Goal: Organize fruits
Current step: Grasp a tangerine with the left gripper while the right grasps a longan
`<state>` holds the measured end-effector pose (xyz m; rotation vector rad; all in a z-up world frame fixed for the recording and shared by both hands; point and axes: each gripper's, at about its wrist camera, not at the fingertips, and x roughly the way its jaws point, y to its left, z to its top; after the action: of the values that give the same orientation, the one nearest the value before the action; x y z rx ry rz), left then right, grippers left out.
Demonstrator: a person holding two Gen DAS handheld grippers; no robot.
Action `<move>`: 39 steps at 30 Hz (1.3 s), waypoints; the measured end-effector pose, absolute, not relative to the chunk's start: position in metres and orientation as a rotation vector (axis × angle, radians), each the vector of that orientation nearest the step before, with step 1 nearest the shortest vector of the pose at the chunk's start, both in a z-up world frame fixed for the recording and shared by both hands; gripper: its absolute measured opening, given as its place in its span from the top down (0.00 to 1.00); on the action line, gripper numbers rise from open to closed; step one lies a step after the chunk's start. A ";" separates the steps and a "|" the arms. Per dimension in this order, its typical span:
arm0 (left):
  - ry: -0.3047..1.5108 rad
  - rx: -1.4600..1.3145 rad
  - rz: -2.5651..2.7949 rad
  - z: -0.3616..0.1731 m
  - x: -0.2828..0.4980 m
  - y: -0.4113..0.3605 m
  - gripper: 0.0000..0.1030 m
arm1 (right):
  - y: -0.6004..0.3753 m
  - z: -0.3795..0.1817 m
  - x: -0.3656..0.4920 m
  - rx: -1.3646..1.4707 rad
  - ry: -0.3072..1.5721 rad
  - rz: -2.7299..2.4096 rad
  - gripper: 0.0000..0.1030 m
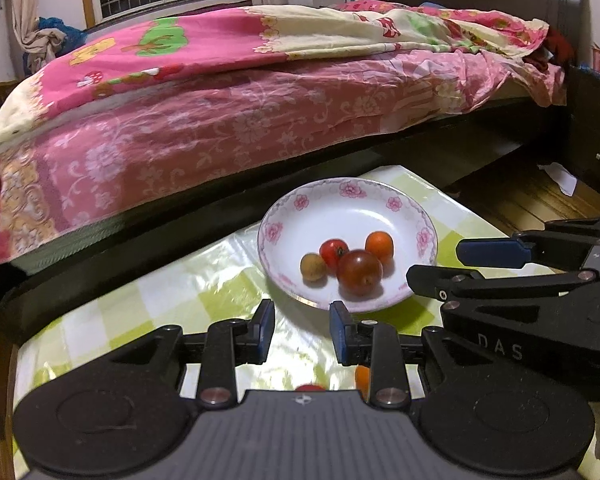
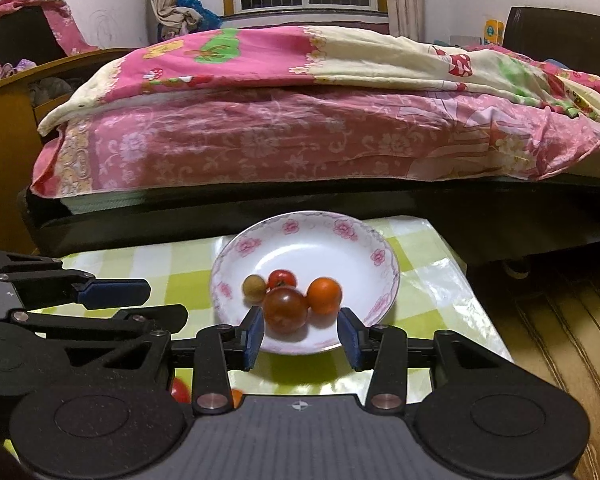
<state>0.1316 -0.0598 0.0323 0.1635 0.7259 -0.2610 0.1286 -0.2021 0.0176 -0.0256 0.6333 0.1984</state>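
A white plate with pink flowers (image 1: 380, 204) (image 2: 300, 240) stands on a green-checked tablecloth. In it lie a dark red tomato (image 1: 359, 272) (image 2: 286, 309), a small red tomato (image 1: 332, 251) (image 2: 282, 279), an orange (image 1: 379, 244) (image 2: 324, 294) and a tan longan (image 1: 313, 267) (image 2: 254, 287). My left gripper (image 1: 302, 332) is open and empty, just short of the plate's near rim. My right gripper (image 2: 302, 338) is open and empty at the near rim; it also shows from the side in the left wrist view (image 1: 444, 262). A red fruit (image 1: 310, 387) (image 2: 180, 390) and an orange one (image 1: 362, 378) (image 2: 236, 396) lie on the cloth close under the grippers.
The small table (image 1: 172, 280) (image 2: 440, 280) stands against a bed with pink bedding (image 1: 220, 120) (image 2: 300, 132). A wooden floor (image 2: 560, 340) lies to the right. A dark nightstand (image 1: 596, 132) stands at the far right.
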 end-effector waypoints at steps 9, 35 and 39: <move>0.753 0.170 -0.267 0.027 0.095 -0.026 0.59 | -0.187 0.013 0.090 -0.069 0.689 0.229 0.57; 0.884 0.120 -0.281 -0.034 0.086 0.009 0.58 | -0.164 -0.044 0.100 -0.130 0.815 0.343 0.54; 0.889 0.145 -0.276 -0.040 0.087 0.007 0.58 | -0.162 -0.048 0.104 -0.132 0.815 0.350 0.54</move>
<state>0.0869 0.0067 -0.0396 0.1453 0.8886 -0.2755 0.1042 -0.1624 -0.0478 -0.1322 0.8152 0.3503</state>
